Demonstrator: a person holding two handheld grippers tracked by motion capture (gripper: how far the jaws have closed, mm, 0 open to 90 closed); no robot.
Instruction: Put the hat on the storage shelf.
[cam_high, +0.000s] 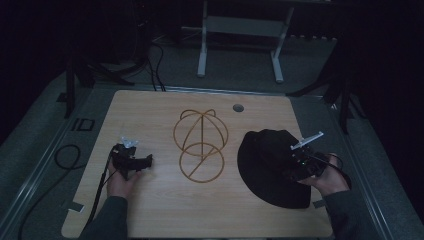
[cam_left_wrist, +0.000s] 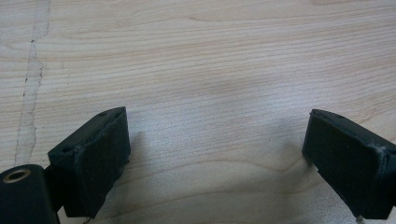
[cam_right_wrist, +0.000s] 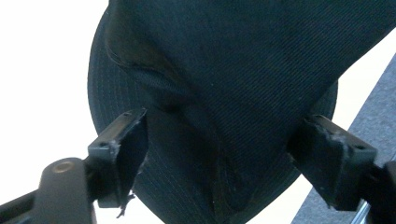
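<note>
One black hat, wide-brimmed and soft, lies on the table near its right edge, about midway between the near and far edges, brim flat and crown somewhat slumped. The right gripper is poised over the right side of the hat; in the right gripper view the jaws stand wide apart with the dark cloth of the crown between them, and I cannot tell whether either pad touches the fabric. Nothing is gripped. One wire hat stand, a gold frame with a domed cage on top and a round ring below, lies at the centre of the table, just beside the hat's left brim but apart from it. The left gripper rests low toward the left edge, well apart from both hat and stand; the left gripper view shows its jaws wide open over bare wood and holding nothing. By my judgement the step in hand is the reach for the hat, the likely aim being to seat it on the stand. The next move calls for the right jaws to close on a fold of the crown or brim, firmly enough that the soft cloth does not slip, then a lift leftward; the left gripper would likely need to steady the light stand. Count: one hat, one stand, two grippers, one table.
</note>
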